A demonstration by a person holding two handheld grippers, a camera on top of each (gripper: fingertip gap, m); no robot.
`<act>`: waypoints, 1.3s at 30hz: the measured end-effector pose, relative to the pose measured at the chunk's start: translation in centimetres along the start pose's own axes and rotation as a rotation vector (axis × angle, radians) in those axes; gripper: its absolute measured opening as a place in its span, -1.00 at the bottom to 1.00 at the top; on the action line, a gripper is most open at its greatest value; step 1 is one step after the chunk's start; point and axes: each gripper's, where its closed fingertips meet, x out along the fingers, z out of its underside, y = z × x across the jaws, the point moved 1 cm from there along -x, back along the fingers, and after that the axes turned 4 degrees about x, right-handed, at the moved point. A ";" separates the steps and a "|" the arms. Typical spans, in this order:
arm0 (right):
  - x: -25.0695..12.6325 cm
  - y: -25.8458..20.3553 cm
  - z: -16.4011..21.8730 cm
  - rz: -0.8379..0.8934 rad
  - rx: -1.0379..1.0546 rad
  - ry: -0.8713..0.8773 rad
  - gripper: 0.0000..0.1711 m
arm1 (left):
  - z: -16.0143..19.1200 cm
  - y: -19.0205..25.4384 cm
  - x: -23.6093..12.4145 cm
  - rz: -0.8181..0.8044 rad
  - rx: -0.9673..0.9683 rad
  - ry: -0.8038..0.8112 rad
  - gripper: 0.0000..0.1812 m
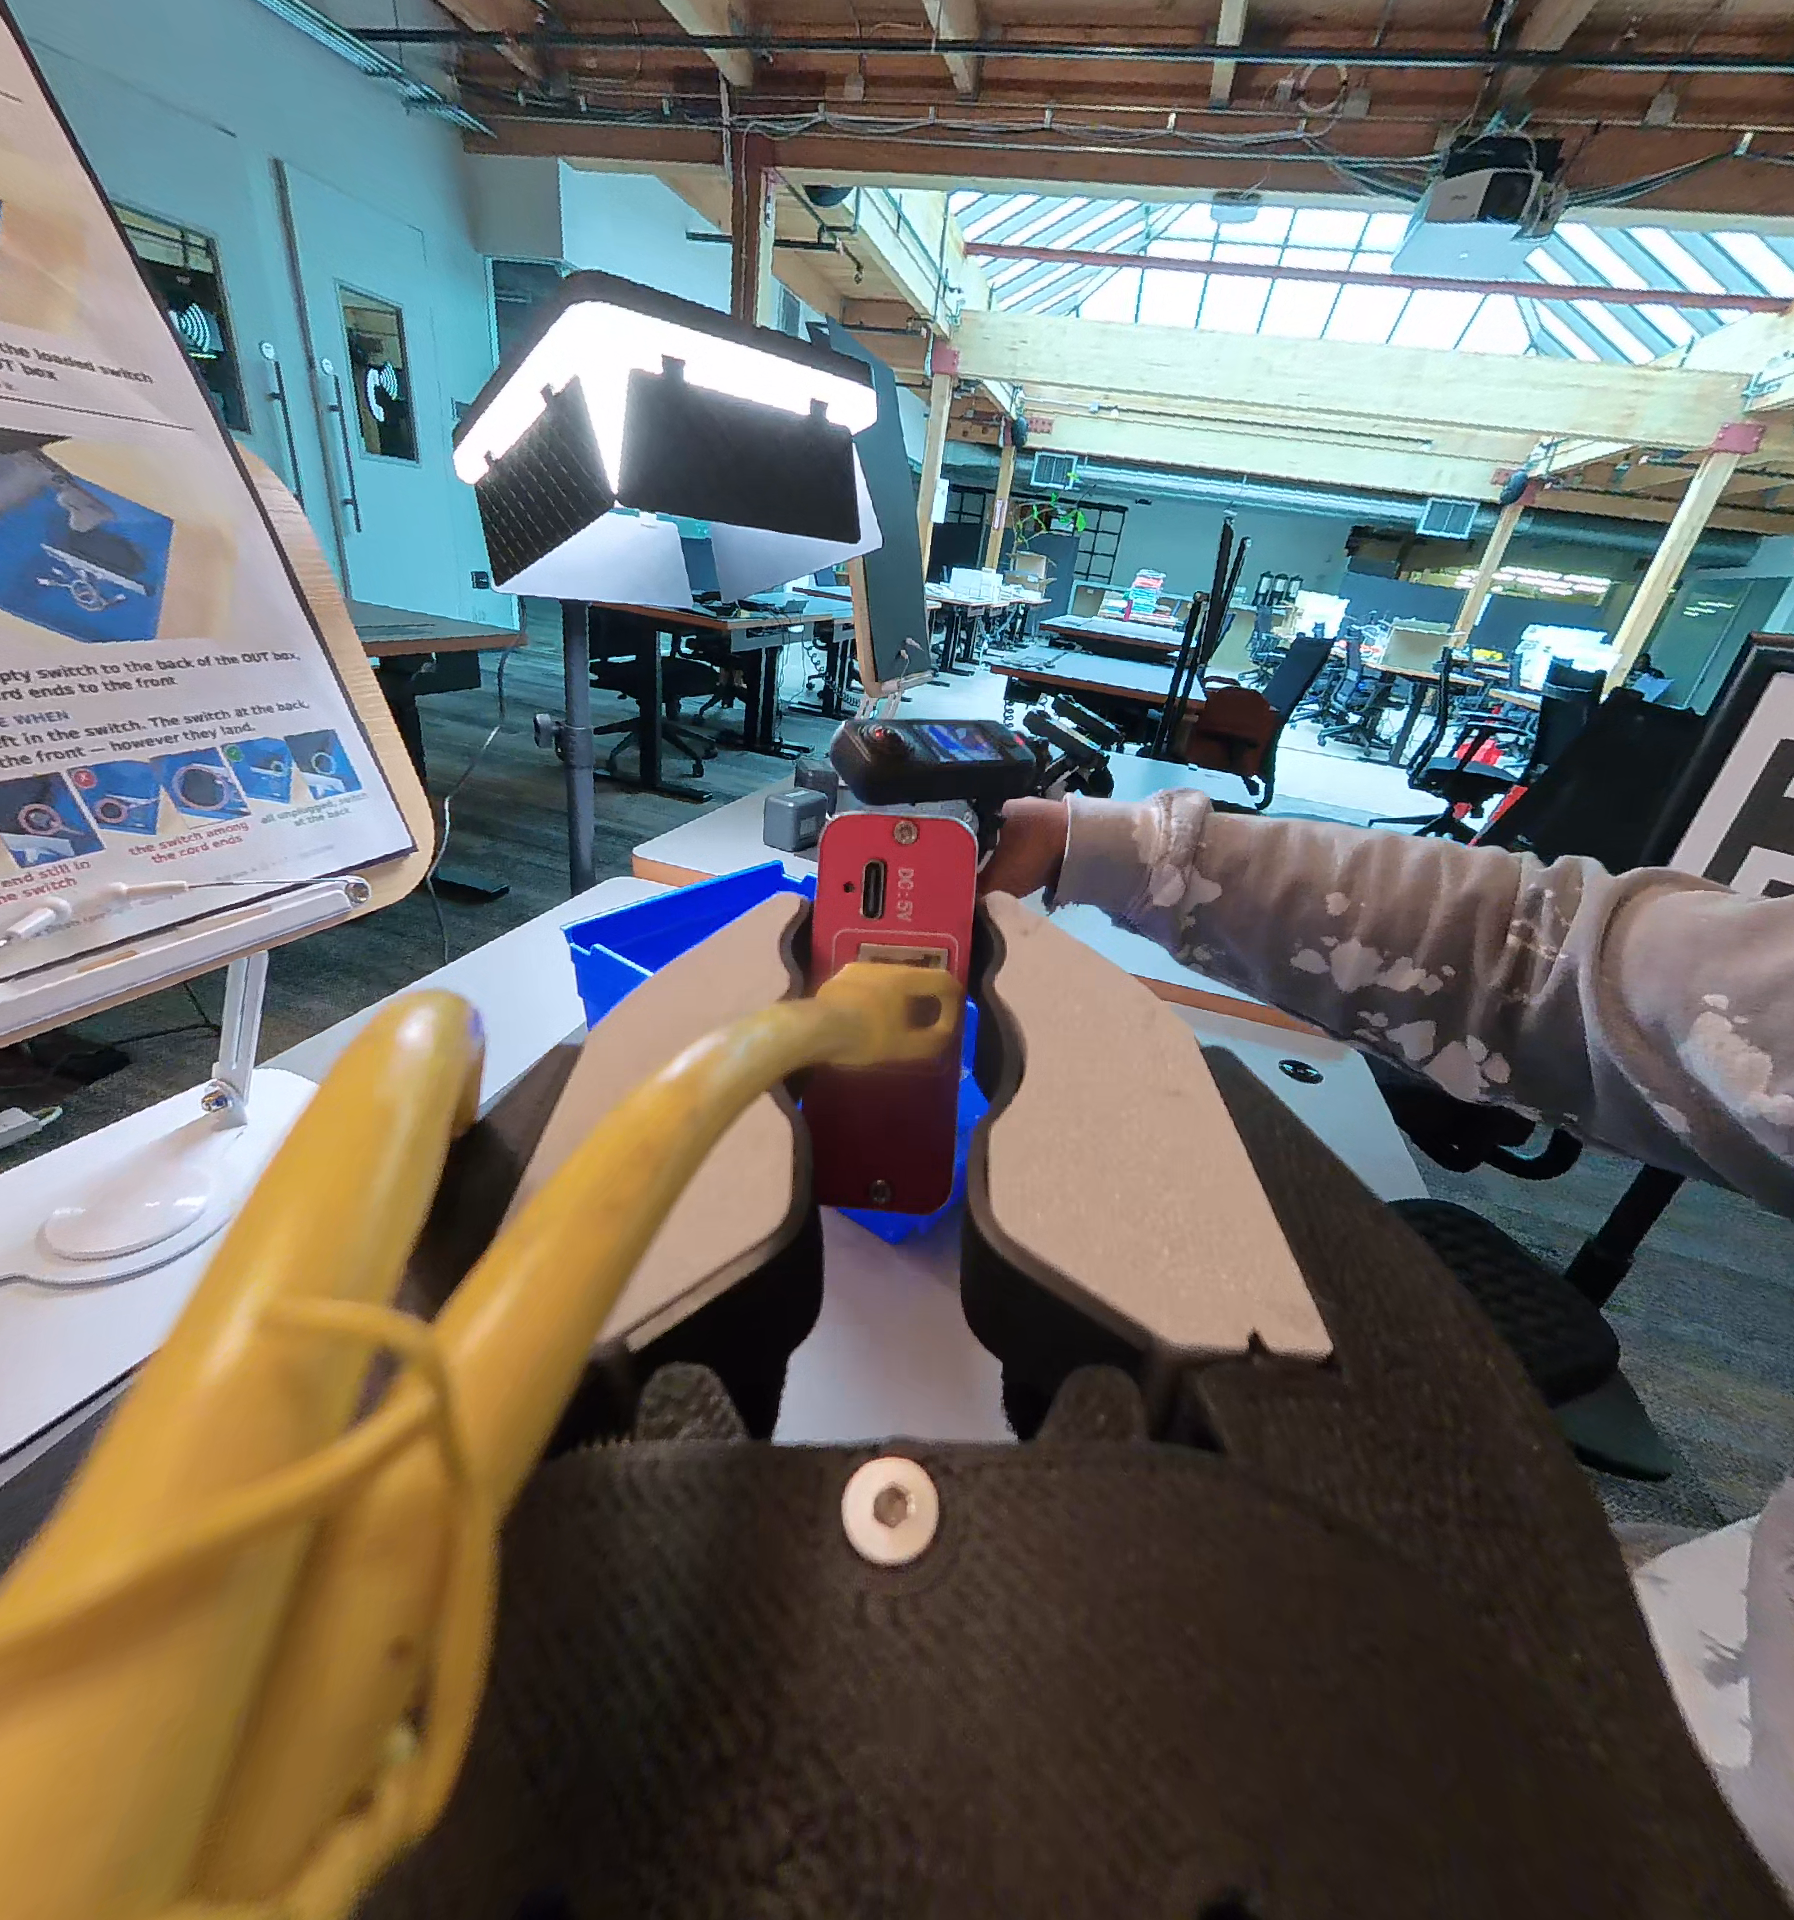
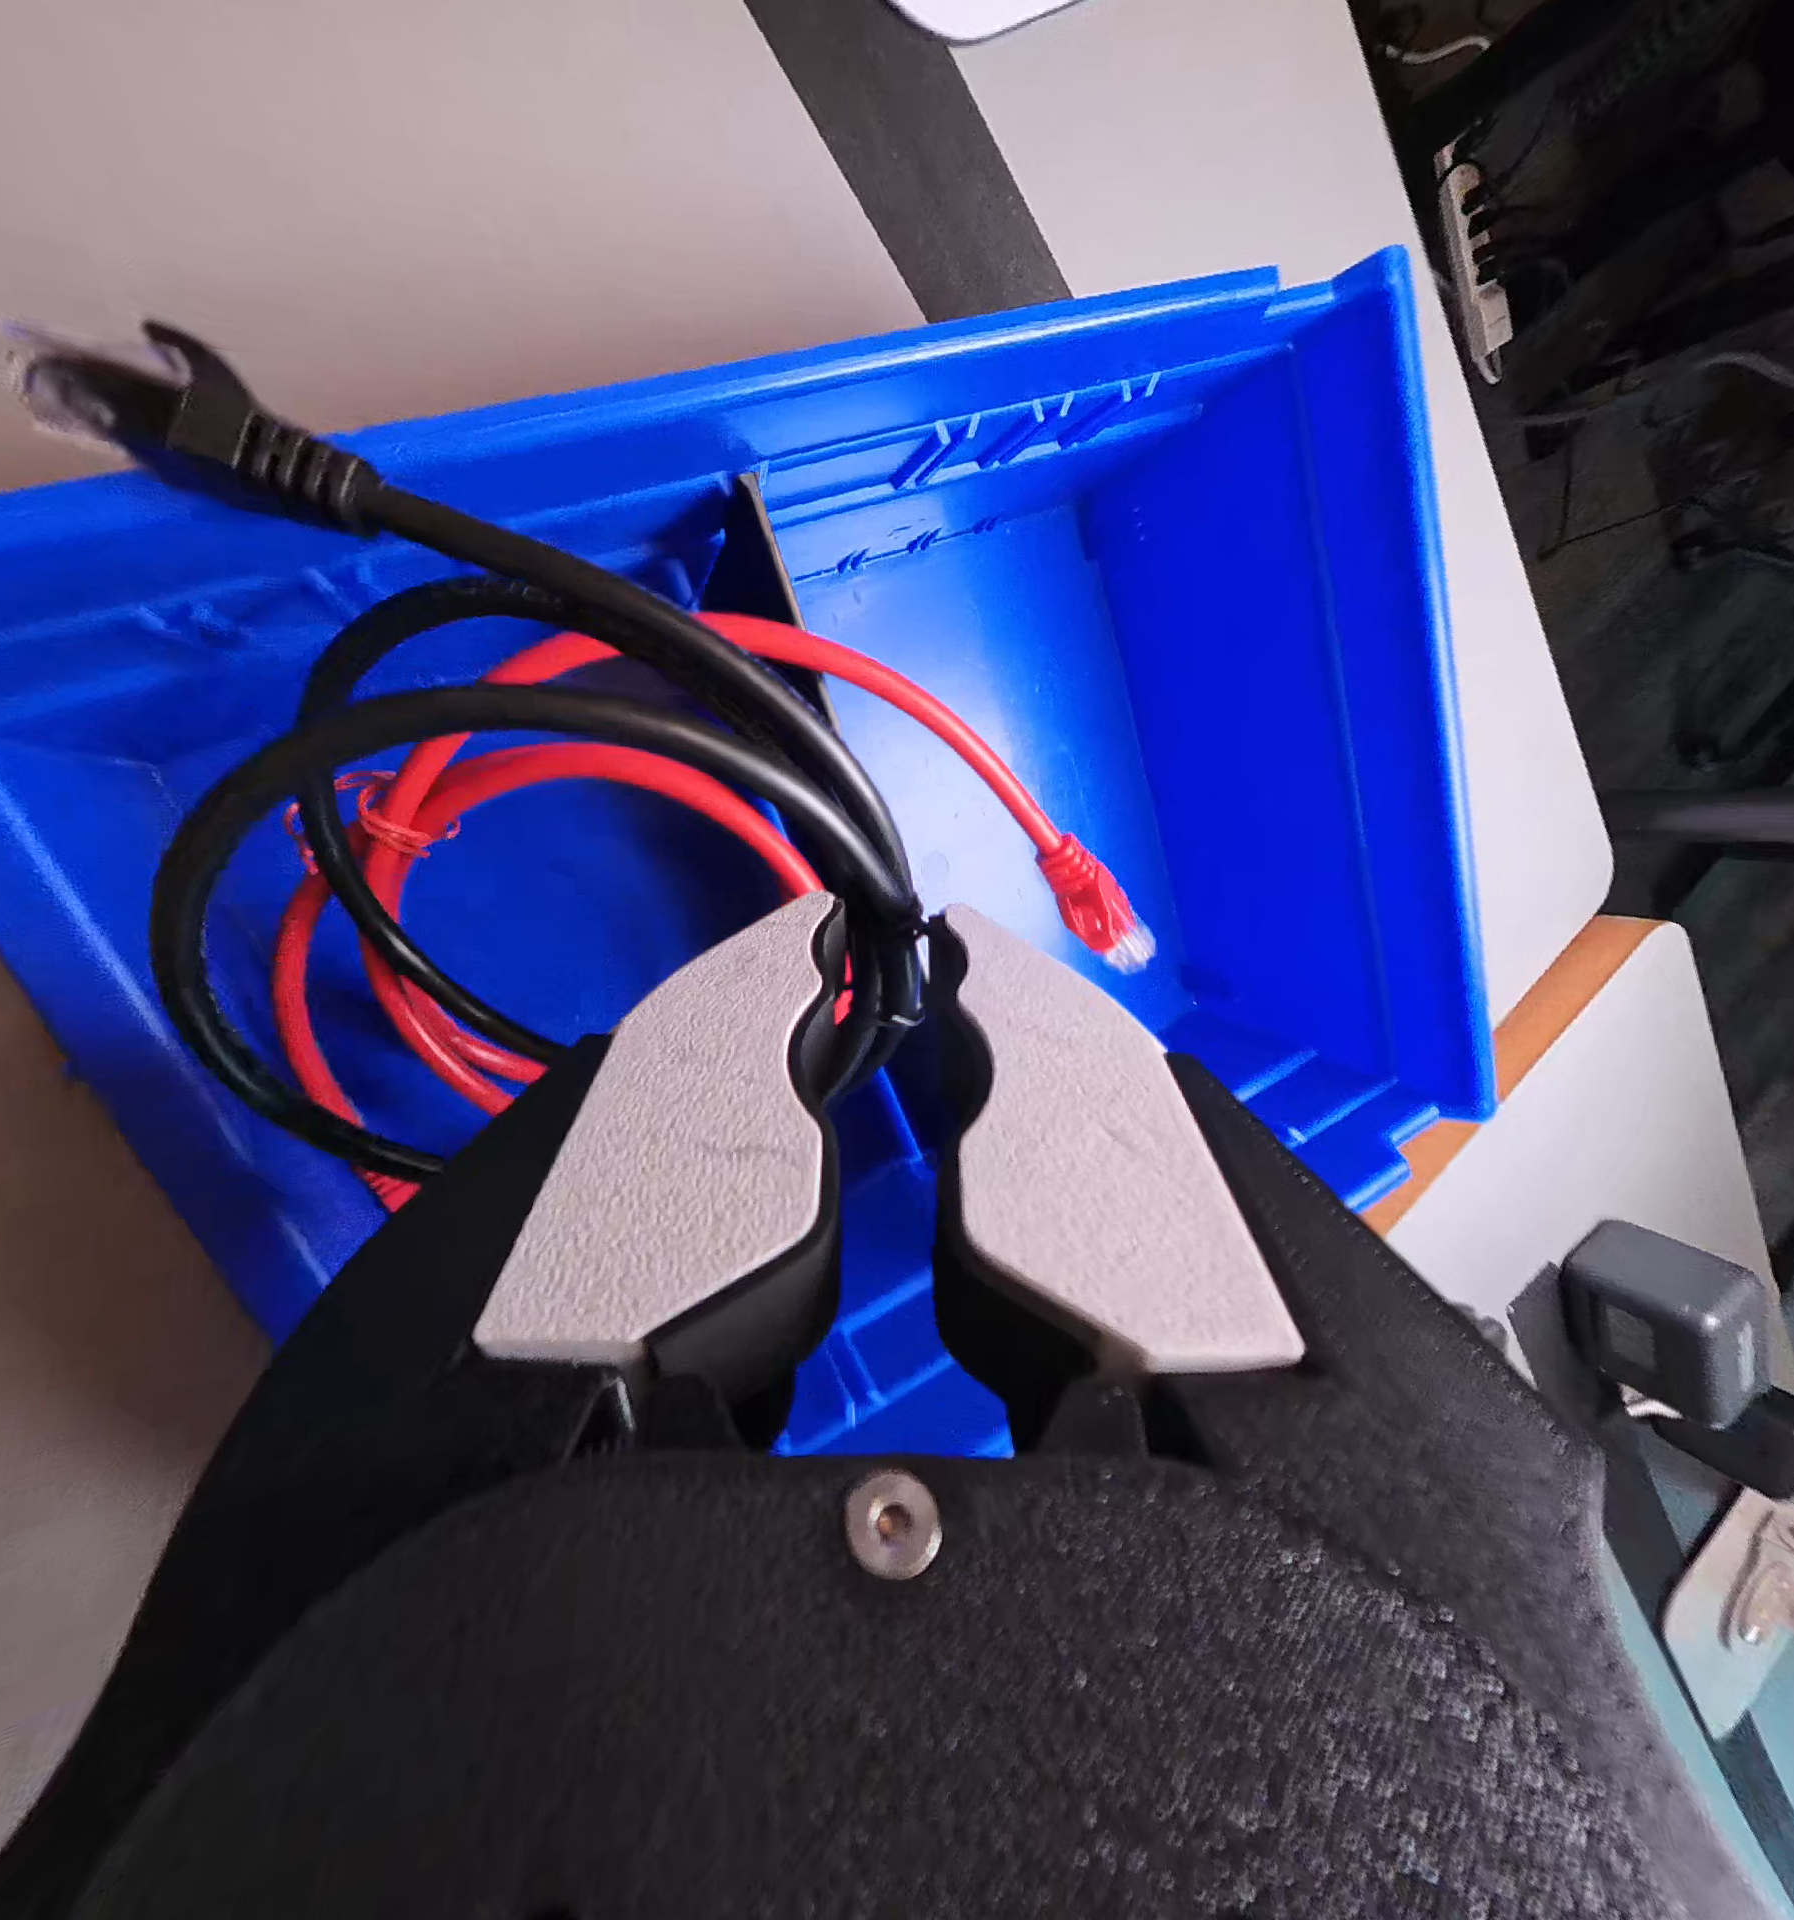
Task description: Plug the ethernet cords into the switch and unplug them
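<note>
Two grippers, both busy. Left gripper [image 1: 888, 1049] clamps the red switch [image 1: 888, 997] upright above the blue bin [image 1: 664, 935]; yellow cord [image 1: 581, 1174] already plugged in. Right gripper [image 2: 888, 935] pinches the black cord [image 2: 519, 717] at its tied coil over the bin; its plug [image 2: 93, 390] dangles free. Red cord [image 2: 664, 790] lies inside. Cords are light, floppy; switch rigid, prob slick, so regrip near the stiff boot.

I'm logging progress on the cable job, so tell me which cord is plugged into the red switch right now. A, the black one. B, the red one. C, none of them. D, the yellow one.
D: the yellow cord has its plug seated in the switch held by the left gripper, while the black cord and the red cord have free ends over the blue bin.
</note>
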 end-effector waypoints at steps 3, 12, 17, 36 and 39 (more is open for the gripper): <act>-1.5 0.3 0.8 0.018 -0.008 -0.028 -0.83 | -0.1 0.4 0.2 0.007 0.010 -0.002 -0.70; -1.7 2.0 4.6 0.105 0.052 -0.129 -0.74 | 0.6 1.0 0.9 0.012 0.012 -0.052 -0.70; -5.6 3.0 1.5 0.089 0.165 0.063 -0.53 | 3.1 0.6 1.7 0.015 -0.050 -0.184 -0.70; -12.2 -21.7 -17.1 -0.489 -0.121 0.800 -0.57 | 16.8 1.2 6.2 -0.072 0.257 -0.816 -0.69; -11.2 -22.0 -17.4 -0.501 -0.107 0.817 -0.62 | 17.4 1.0 6.3 -0.104 0.327 -0.862 -0.69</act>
